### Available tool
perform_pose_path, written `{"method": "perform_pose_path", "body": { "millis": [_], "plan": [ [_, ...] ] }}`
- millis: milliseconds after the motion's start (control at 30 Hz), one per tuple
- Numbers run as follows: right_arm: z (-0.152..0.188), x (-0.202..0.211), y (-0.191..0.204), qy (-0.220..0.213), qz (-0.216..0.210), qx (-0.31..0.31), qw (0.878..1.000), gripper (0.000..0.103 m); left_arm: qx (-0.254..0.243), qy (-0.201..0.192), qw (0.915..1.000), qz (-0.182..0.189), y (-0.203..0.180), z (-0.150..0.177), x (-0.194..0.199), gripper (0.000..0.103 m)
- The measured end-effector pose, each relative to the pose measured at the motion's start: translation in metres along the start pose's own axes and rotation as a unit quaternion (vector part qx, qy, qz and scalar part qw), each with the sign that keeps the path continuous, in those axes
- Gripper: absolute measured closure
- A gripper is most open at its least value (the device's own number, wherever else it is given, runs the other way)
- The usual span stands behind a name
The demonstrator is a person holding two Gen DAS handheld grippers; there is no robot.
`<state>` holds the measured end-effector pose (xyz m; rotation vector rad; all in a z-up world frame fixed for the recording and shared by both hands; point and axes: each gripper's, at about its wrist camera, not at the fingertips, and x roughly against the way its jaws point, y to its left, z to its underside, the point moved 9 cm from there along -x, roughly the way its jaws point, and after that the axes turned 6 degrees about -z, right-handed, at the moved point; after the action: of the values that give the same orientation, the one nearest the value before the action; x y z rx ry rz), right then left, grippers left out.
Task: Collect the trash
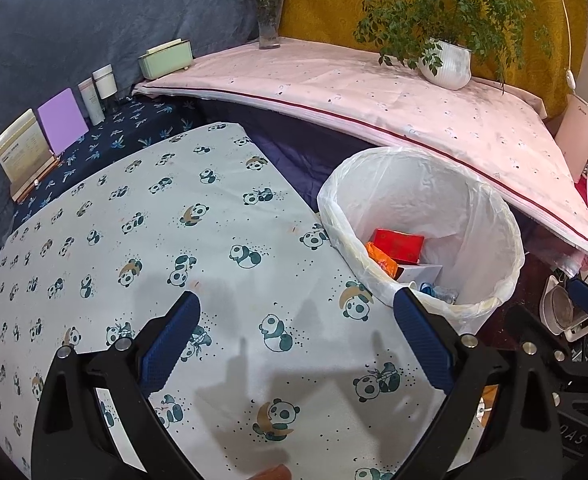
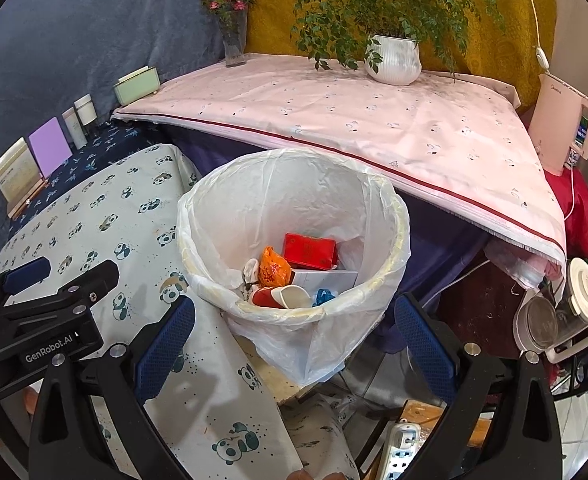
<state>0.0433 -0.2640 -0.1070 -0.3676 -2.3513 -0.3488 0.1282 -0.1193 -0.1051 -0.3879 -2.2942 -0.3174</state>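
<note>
**Both grippers empty beside the lined bin**

Nearest, the left gripper (image 1: 296, 332) hangs over the panda-print counter (image 1: 141, 248), its jaws spread wide with nothing between them. The right gripper (image 2: 294, 334) is just to its right, over the near rim of the trash bin (image 2: 390, 208), jaws likewise wide apart and holding nothing.

The bin, lined with a white bag, stands at the counter's right edge. In it lie the trash: a red box (image 2: 310, 251), an orange wrapper (image 2: 271, 268), a white box (image 2: 326, 278), a red-and-white cup (image 2: 283, 297) and something blue (image 2: 324, 296).

Farther off, a pink cloth (image 2: 334, 120) covers a higher surface bearing a potted plant (image 2: 394, 60) and a vase of flowers (image 2: 233, 40). At far left stand a purple card (image 2: 49, 146) and a green box (image 2: 137, 86).
</note>
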Motion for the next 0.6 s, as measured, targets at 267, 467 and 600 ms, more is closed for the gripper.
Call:
{"method": "perform_pose_path", "body": {
  "millis": [267, 467, 600],
  "plan": [
    [0.0058, 0.0008, 0.0017, 0.005, 0.001, 0.01, 1.0, 0.007, 0.009, 0.0, 0.9999, -0.008, 0.005, 0.0038, 0.0006, 0.01],
    [0.0093, 0.0004, 0.0056, 0.008, 0.0, 0.016, 1.0, 0.007, 0.003, -0.002, 0.9999, -0.015, 0.0063, 0.0063, 0.002, 0.01],
    [0.0093, 0.0001, 0.0073, 0.007, 0.001, 0.019, 1.0, 0.007, -0.002, -0.002, 0.9999, -0.017, 0.0057, 0.0067, 0.0027, 0.01]
  ]
}}
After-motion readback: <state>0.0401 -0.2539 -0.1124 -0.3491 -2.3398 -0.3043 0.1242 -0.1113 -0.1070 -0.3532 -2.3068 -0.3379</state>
